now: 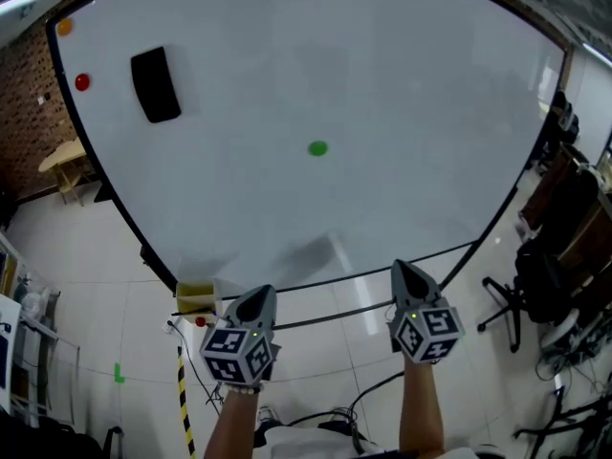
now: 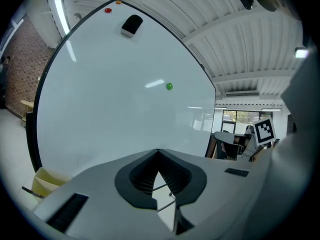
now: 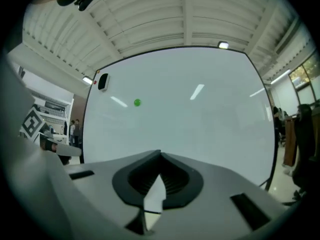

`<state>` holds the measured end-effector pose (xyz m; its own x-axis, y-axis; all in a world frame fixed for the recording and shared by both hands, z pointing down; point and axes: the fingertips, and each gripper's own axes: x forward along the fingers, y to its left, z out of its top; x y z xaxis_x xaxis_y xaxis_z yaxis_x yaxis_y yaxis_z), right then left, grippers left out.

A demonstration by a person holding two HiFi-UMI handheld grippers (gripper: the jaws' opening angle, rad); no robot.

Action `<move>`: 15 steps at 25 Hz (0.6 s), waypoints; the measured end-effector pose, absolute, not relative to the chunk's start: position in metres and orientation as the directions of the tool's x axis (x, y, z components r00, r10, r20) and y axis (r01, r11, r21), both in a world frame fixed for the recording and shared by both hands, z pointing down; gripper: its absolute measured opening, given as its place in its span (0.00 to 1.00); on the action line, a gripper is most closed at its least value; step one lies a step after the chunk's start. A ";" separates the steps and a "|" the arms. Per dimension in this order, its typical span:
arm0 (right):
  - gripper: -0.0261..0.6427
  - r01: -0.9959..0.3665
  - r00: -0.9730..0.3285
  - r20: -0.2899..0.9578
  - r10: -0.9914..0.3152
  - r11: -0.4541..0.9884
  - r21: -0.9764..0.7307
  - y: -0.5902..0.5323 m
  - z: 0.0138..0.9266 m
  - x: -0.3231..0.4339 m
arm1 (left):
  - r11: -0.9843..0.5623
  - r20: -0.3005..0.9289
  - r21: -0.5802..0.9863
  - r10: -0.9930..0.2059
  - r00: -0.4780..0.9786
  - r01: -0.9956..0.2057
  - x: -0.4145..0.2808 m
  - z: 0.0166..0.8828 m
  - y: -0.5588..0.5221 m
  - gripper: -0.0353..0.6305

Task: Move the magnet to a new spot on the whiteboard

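A small green magnet (image 1: 317, 148) sticks near the middle of the large whiteboard (image 1: 382, 94); it also shows as the green magnet (image 2: 169, 86) in the left gripper view and the green magnet (image 3: 137, 102) in the right gripper view. My left gripper (image 1: 256, 304) is held low, below the board's bottom edge, its jaws shut with the tips touching and nothing between them. My right gripper (image 1: 409, 277) is level with it to the right, also shut and empty. Both point at the board and stand well short of the magnet.
A black eraser (image 1: 155, 84), a red magnet (image 1: 82, 82) and an orange magnet (image 1: 64, 27) sit at the board's upper left. A yellow box (image 1: 196, 297) rests by the board's lower left corner. Office chairs (image 1: 545, 275) stand at the right, a wooden table (image 1: 65, 161) at the left.
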<state>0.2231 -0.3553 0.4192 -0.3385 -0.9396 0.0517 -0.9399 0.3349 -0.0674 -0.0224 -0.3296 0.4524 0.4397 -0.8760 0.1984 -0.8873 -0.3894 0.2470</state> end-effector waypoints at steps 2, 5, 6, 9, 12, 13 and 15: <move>0.04 -0.936 -0.342 0.082 -0.936 0.331 -0.116 -0.349 0.444 0.243 | -0.382 0.212 0.244 -0.876 0.433 -0.891 -0.003 0.458 -0.328 0.05; 0.04 -0.927 -0.351 0.127 -0.928 0.326 -0.185 -0.342 0.477 0.267 | -0.370 0.235 0.243 -0.874 0.425 -0.897 0.022 0.468 -0.323 0.05; 0.04 -0.924 -0.356 0.141 -0.924 0.326 -0.201 -0.338 0.486 0.272 | -0.368 0.242 0.243 -0.873 0.423 -0.897 0.029 0.471 -0.320 0.05; 0.04 -0.916 -0.373 0.174 -0.911 0.332 -0.227 -0.324 0.508 0.276 | -0.373 0.260 0.243 -0.864 0.431 -0.895 0.046 0.479 -0.311 0.05; 0.04 -0.911 -0.385 0.200 -0.901 0.336 -0.239 -0.305 0.525 0.271 | -0.390 0.281 0.243 -0.848 0.449 -0.888 0.057 0.488 -0.300 0.05; 0.04 -0.909 -0.390 0.207 -0.897 0.338 -0.245 -0.298 0.530 0.267 | -0.393 0.286 0.247 -0.844 0.454 -0.886 0.057 0.491 -0.296 0.05; 0.04 -0.904 -0.400 0.217 -0.890 0.344 -0.255 -0.285 0.537 0.255 | -0.398 0.290 0.254 -0.838 0.462 -0.882 0.055 0.497 -0.288 0.05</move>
<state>0.2550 -0.2848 0.5370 -0.4003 -0.8903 0.2173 -0.9037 0.3442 -0.2545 0.0548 -0.2876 0.4970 0.4620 -0.8380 0.2903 -0.8815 -0.3979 0.2541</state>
